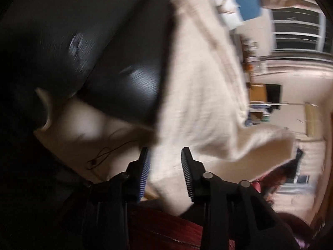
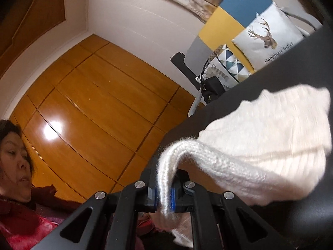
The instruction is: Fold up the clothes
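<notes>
Right gripper [image 2: 163, 195] is clamped on the white sweater [image 2: 260, 145]; left gripper [image 1: 165, 175] stands apart (cloth between, unpinched). That unheld side could sag and skew the fold.

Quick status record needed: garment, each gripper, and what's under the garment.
garment: white knit sweater, lifted, partly draped
left gripper: open, sweater fabric between the jaws, pads not pressing
right gripper: shut on a ribbed edge of the sweater
surface: black sofa
image: left view blurred
</notes>
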Demonstrator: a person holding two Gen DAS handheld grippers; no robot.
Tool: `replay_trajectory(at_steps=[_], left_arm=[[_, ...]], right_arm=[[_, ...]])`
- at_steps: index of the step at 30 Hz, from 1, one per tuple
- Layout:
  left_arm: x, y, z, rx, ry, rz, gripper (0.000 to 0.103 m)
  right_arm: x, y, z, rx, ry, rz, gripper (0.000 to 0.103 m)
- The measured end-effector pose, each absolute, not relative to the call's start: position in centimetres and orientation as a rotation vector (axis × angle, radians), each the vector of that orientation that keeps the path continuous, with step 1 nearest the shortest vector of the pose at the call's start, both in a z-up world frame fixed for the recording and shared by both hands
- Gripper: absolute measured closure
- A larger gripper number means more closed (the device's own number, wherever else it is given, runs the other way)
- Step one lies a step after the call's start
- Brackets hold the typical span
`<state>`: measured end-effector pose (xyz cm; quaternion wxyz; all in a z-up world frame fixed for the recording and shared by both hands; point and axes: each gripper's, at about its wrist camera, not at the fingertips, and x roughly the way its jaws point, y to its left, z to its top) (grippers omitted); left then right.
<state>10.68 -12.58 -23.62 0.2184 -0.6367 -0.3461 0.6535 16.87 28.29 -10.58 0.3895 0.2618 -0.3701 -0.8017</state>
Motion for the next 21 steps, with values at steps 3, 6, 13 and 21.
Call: replay_trajectory(at_steps=[3, 6, 13, 21], left_arm=[[11.1, -12.6, -25.3, -1.813, -0.978, 1.746, 0.058], [11.0, -11.2, -26.4, -1.81, -0.972, 1.628, 0.053], [10.8, -7.6, -27.8, -1.801, -0.93, 1.508, 0.052], [10.3, -4.2, -28.4, -1.757, -0.902, 1.431, 0.052]], right_arm=[[15.1, 28.1, -9.4, 0.658, -0.92, -2.048, 0.097], [13.7, 27.9, -8.3, 0.644, -0.896, -2.062, 0.097], [10.7, 27.4, -7.4, 0.648, -0.876, -2.068, 0.097], [10.7, 28.6, -7.6, 0.612, -0.92, -2.074, 0.097]])
